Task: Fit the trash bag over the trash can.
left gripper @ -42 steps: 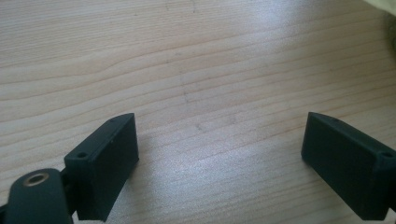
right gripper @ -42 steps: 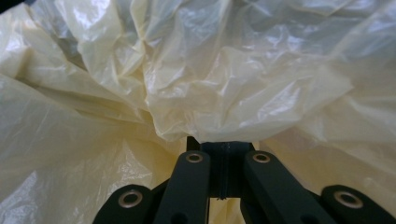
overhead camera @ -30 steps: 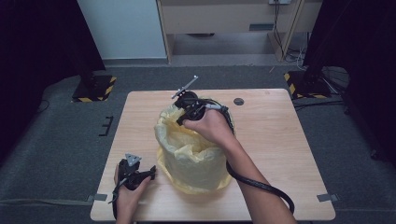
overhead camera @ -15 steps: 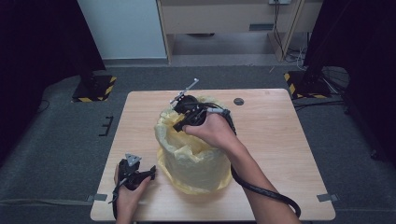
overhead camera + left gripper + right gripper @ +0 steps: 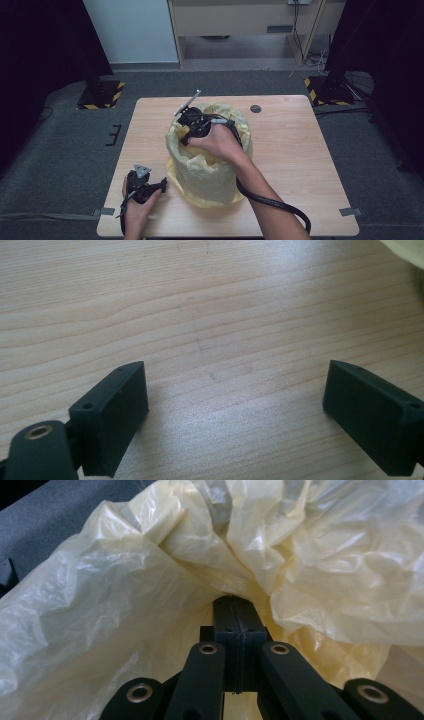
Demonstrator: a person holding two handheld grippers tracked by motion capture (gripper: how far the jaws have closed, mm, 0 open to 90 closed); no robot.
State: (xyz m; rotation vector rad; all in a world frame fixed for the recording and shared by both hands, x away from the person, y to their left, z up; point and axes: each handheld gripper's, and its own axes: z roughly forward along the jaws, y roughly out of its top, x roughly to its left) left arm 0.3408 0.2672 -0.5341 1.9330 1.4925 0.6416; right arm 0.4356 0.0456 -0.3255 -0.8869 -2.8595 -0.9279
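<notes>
From the high view, a yellow plastic bag (image 5: 210,165) stands upright near the middle of the wooden table (image 5: 300,165), its mouth open; the right gripper (image 5: 192,125) works at the bag's far rim while the left gripper (image 5: 145,185) rests on the table just beside the bag's base. In the left gripper view, the jaws stand wide apart over bare wood, holding nothing. In the right gripper view, the jaws are pressed together, seemingly pinching a fold of the crinkled film (image 5: 150,580). Judged from this, shaping the rim goes best with a firm pinch and slow, short pulls, the free gripper steadying the bag's base against tipping.
</notes>
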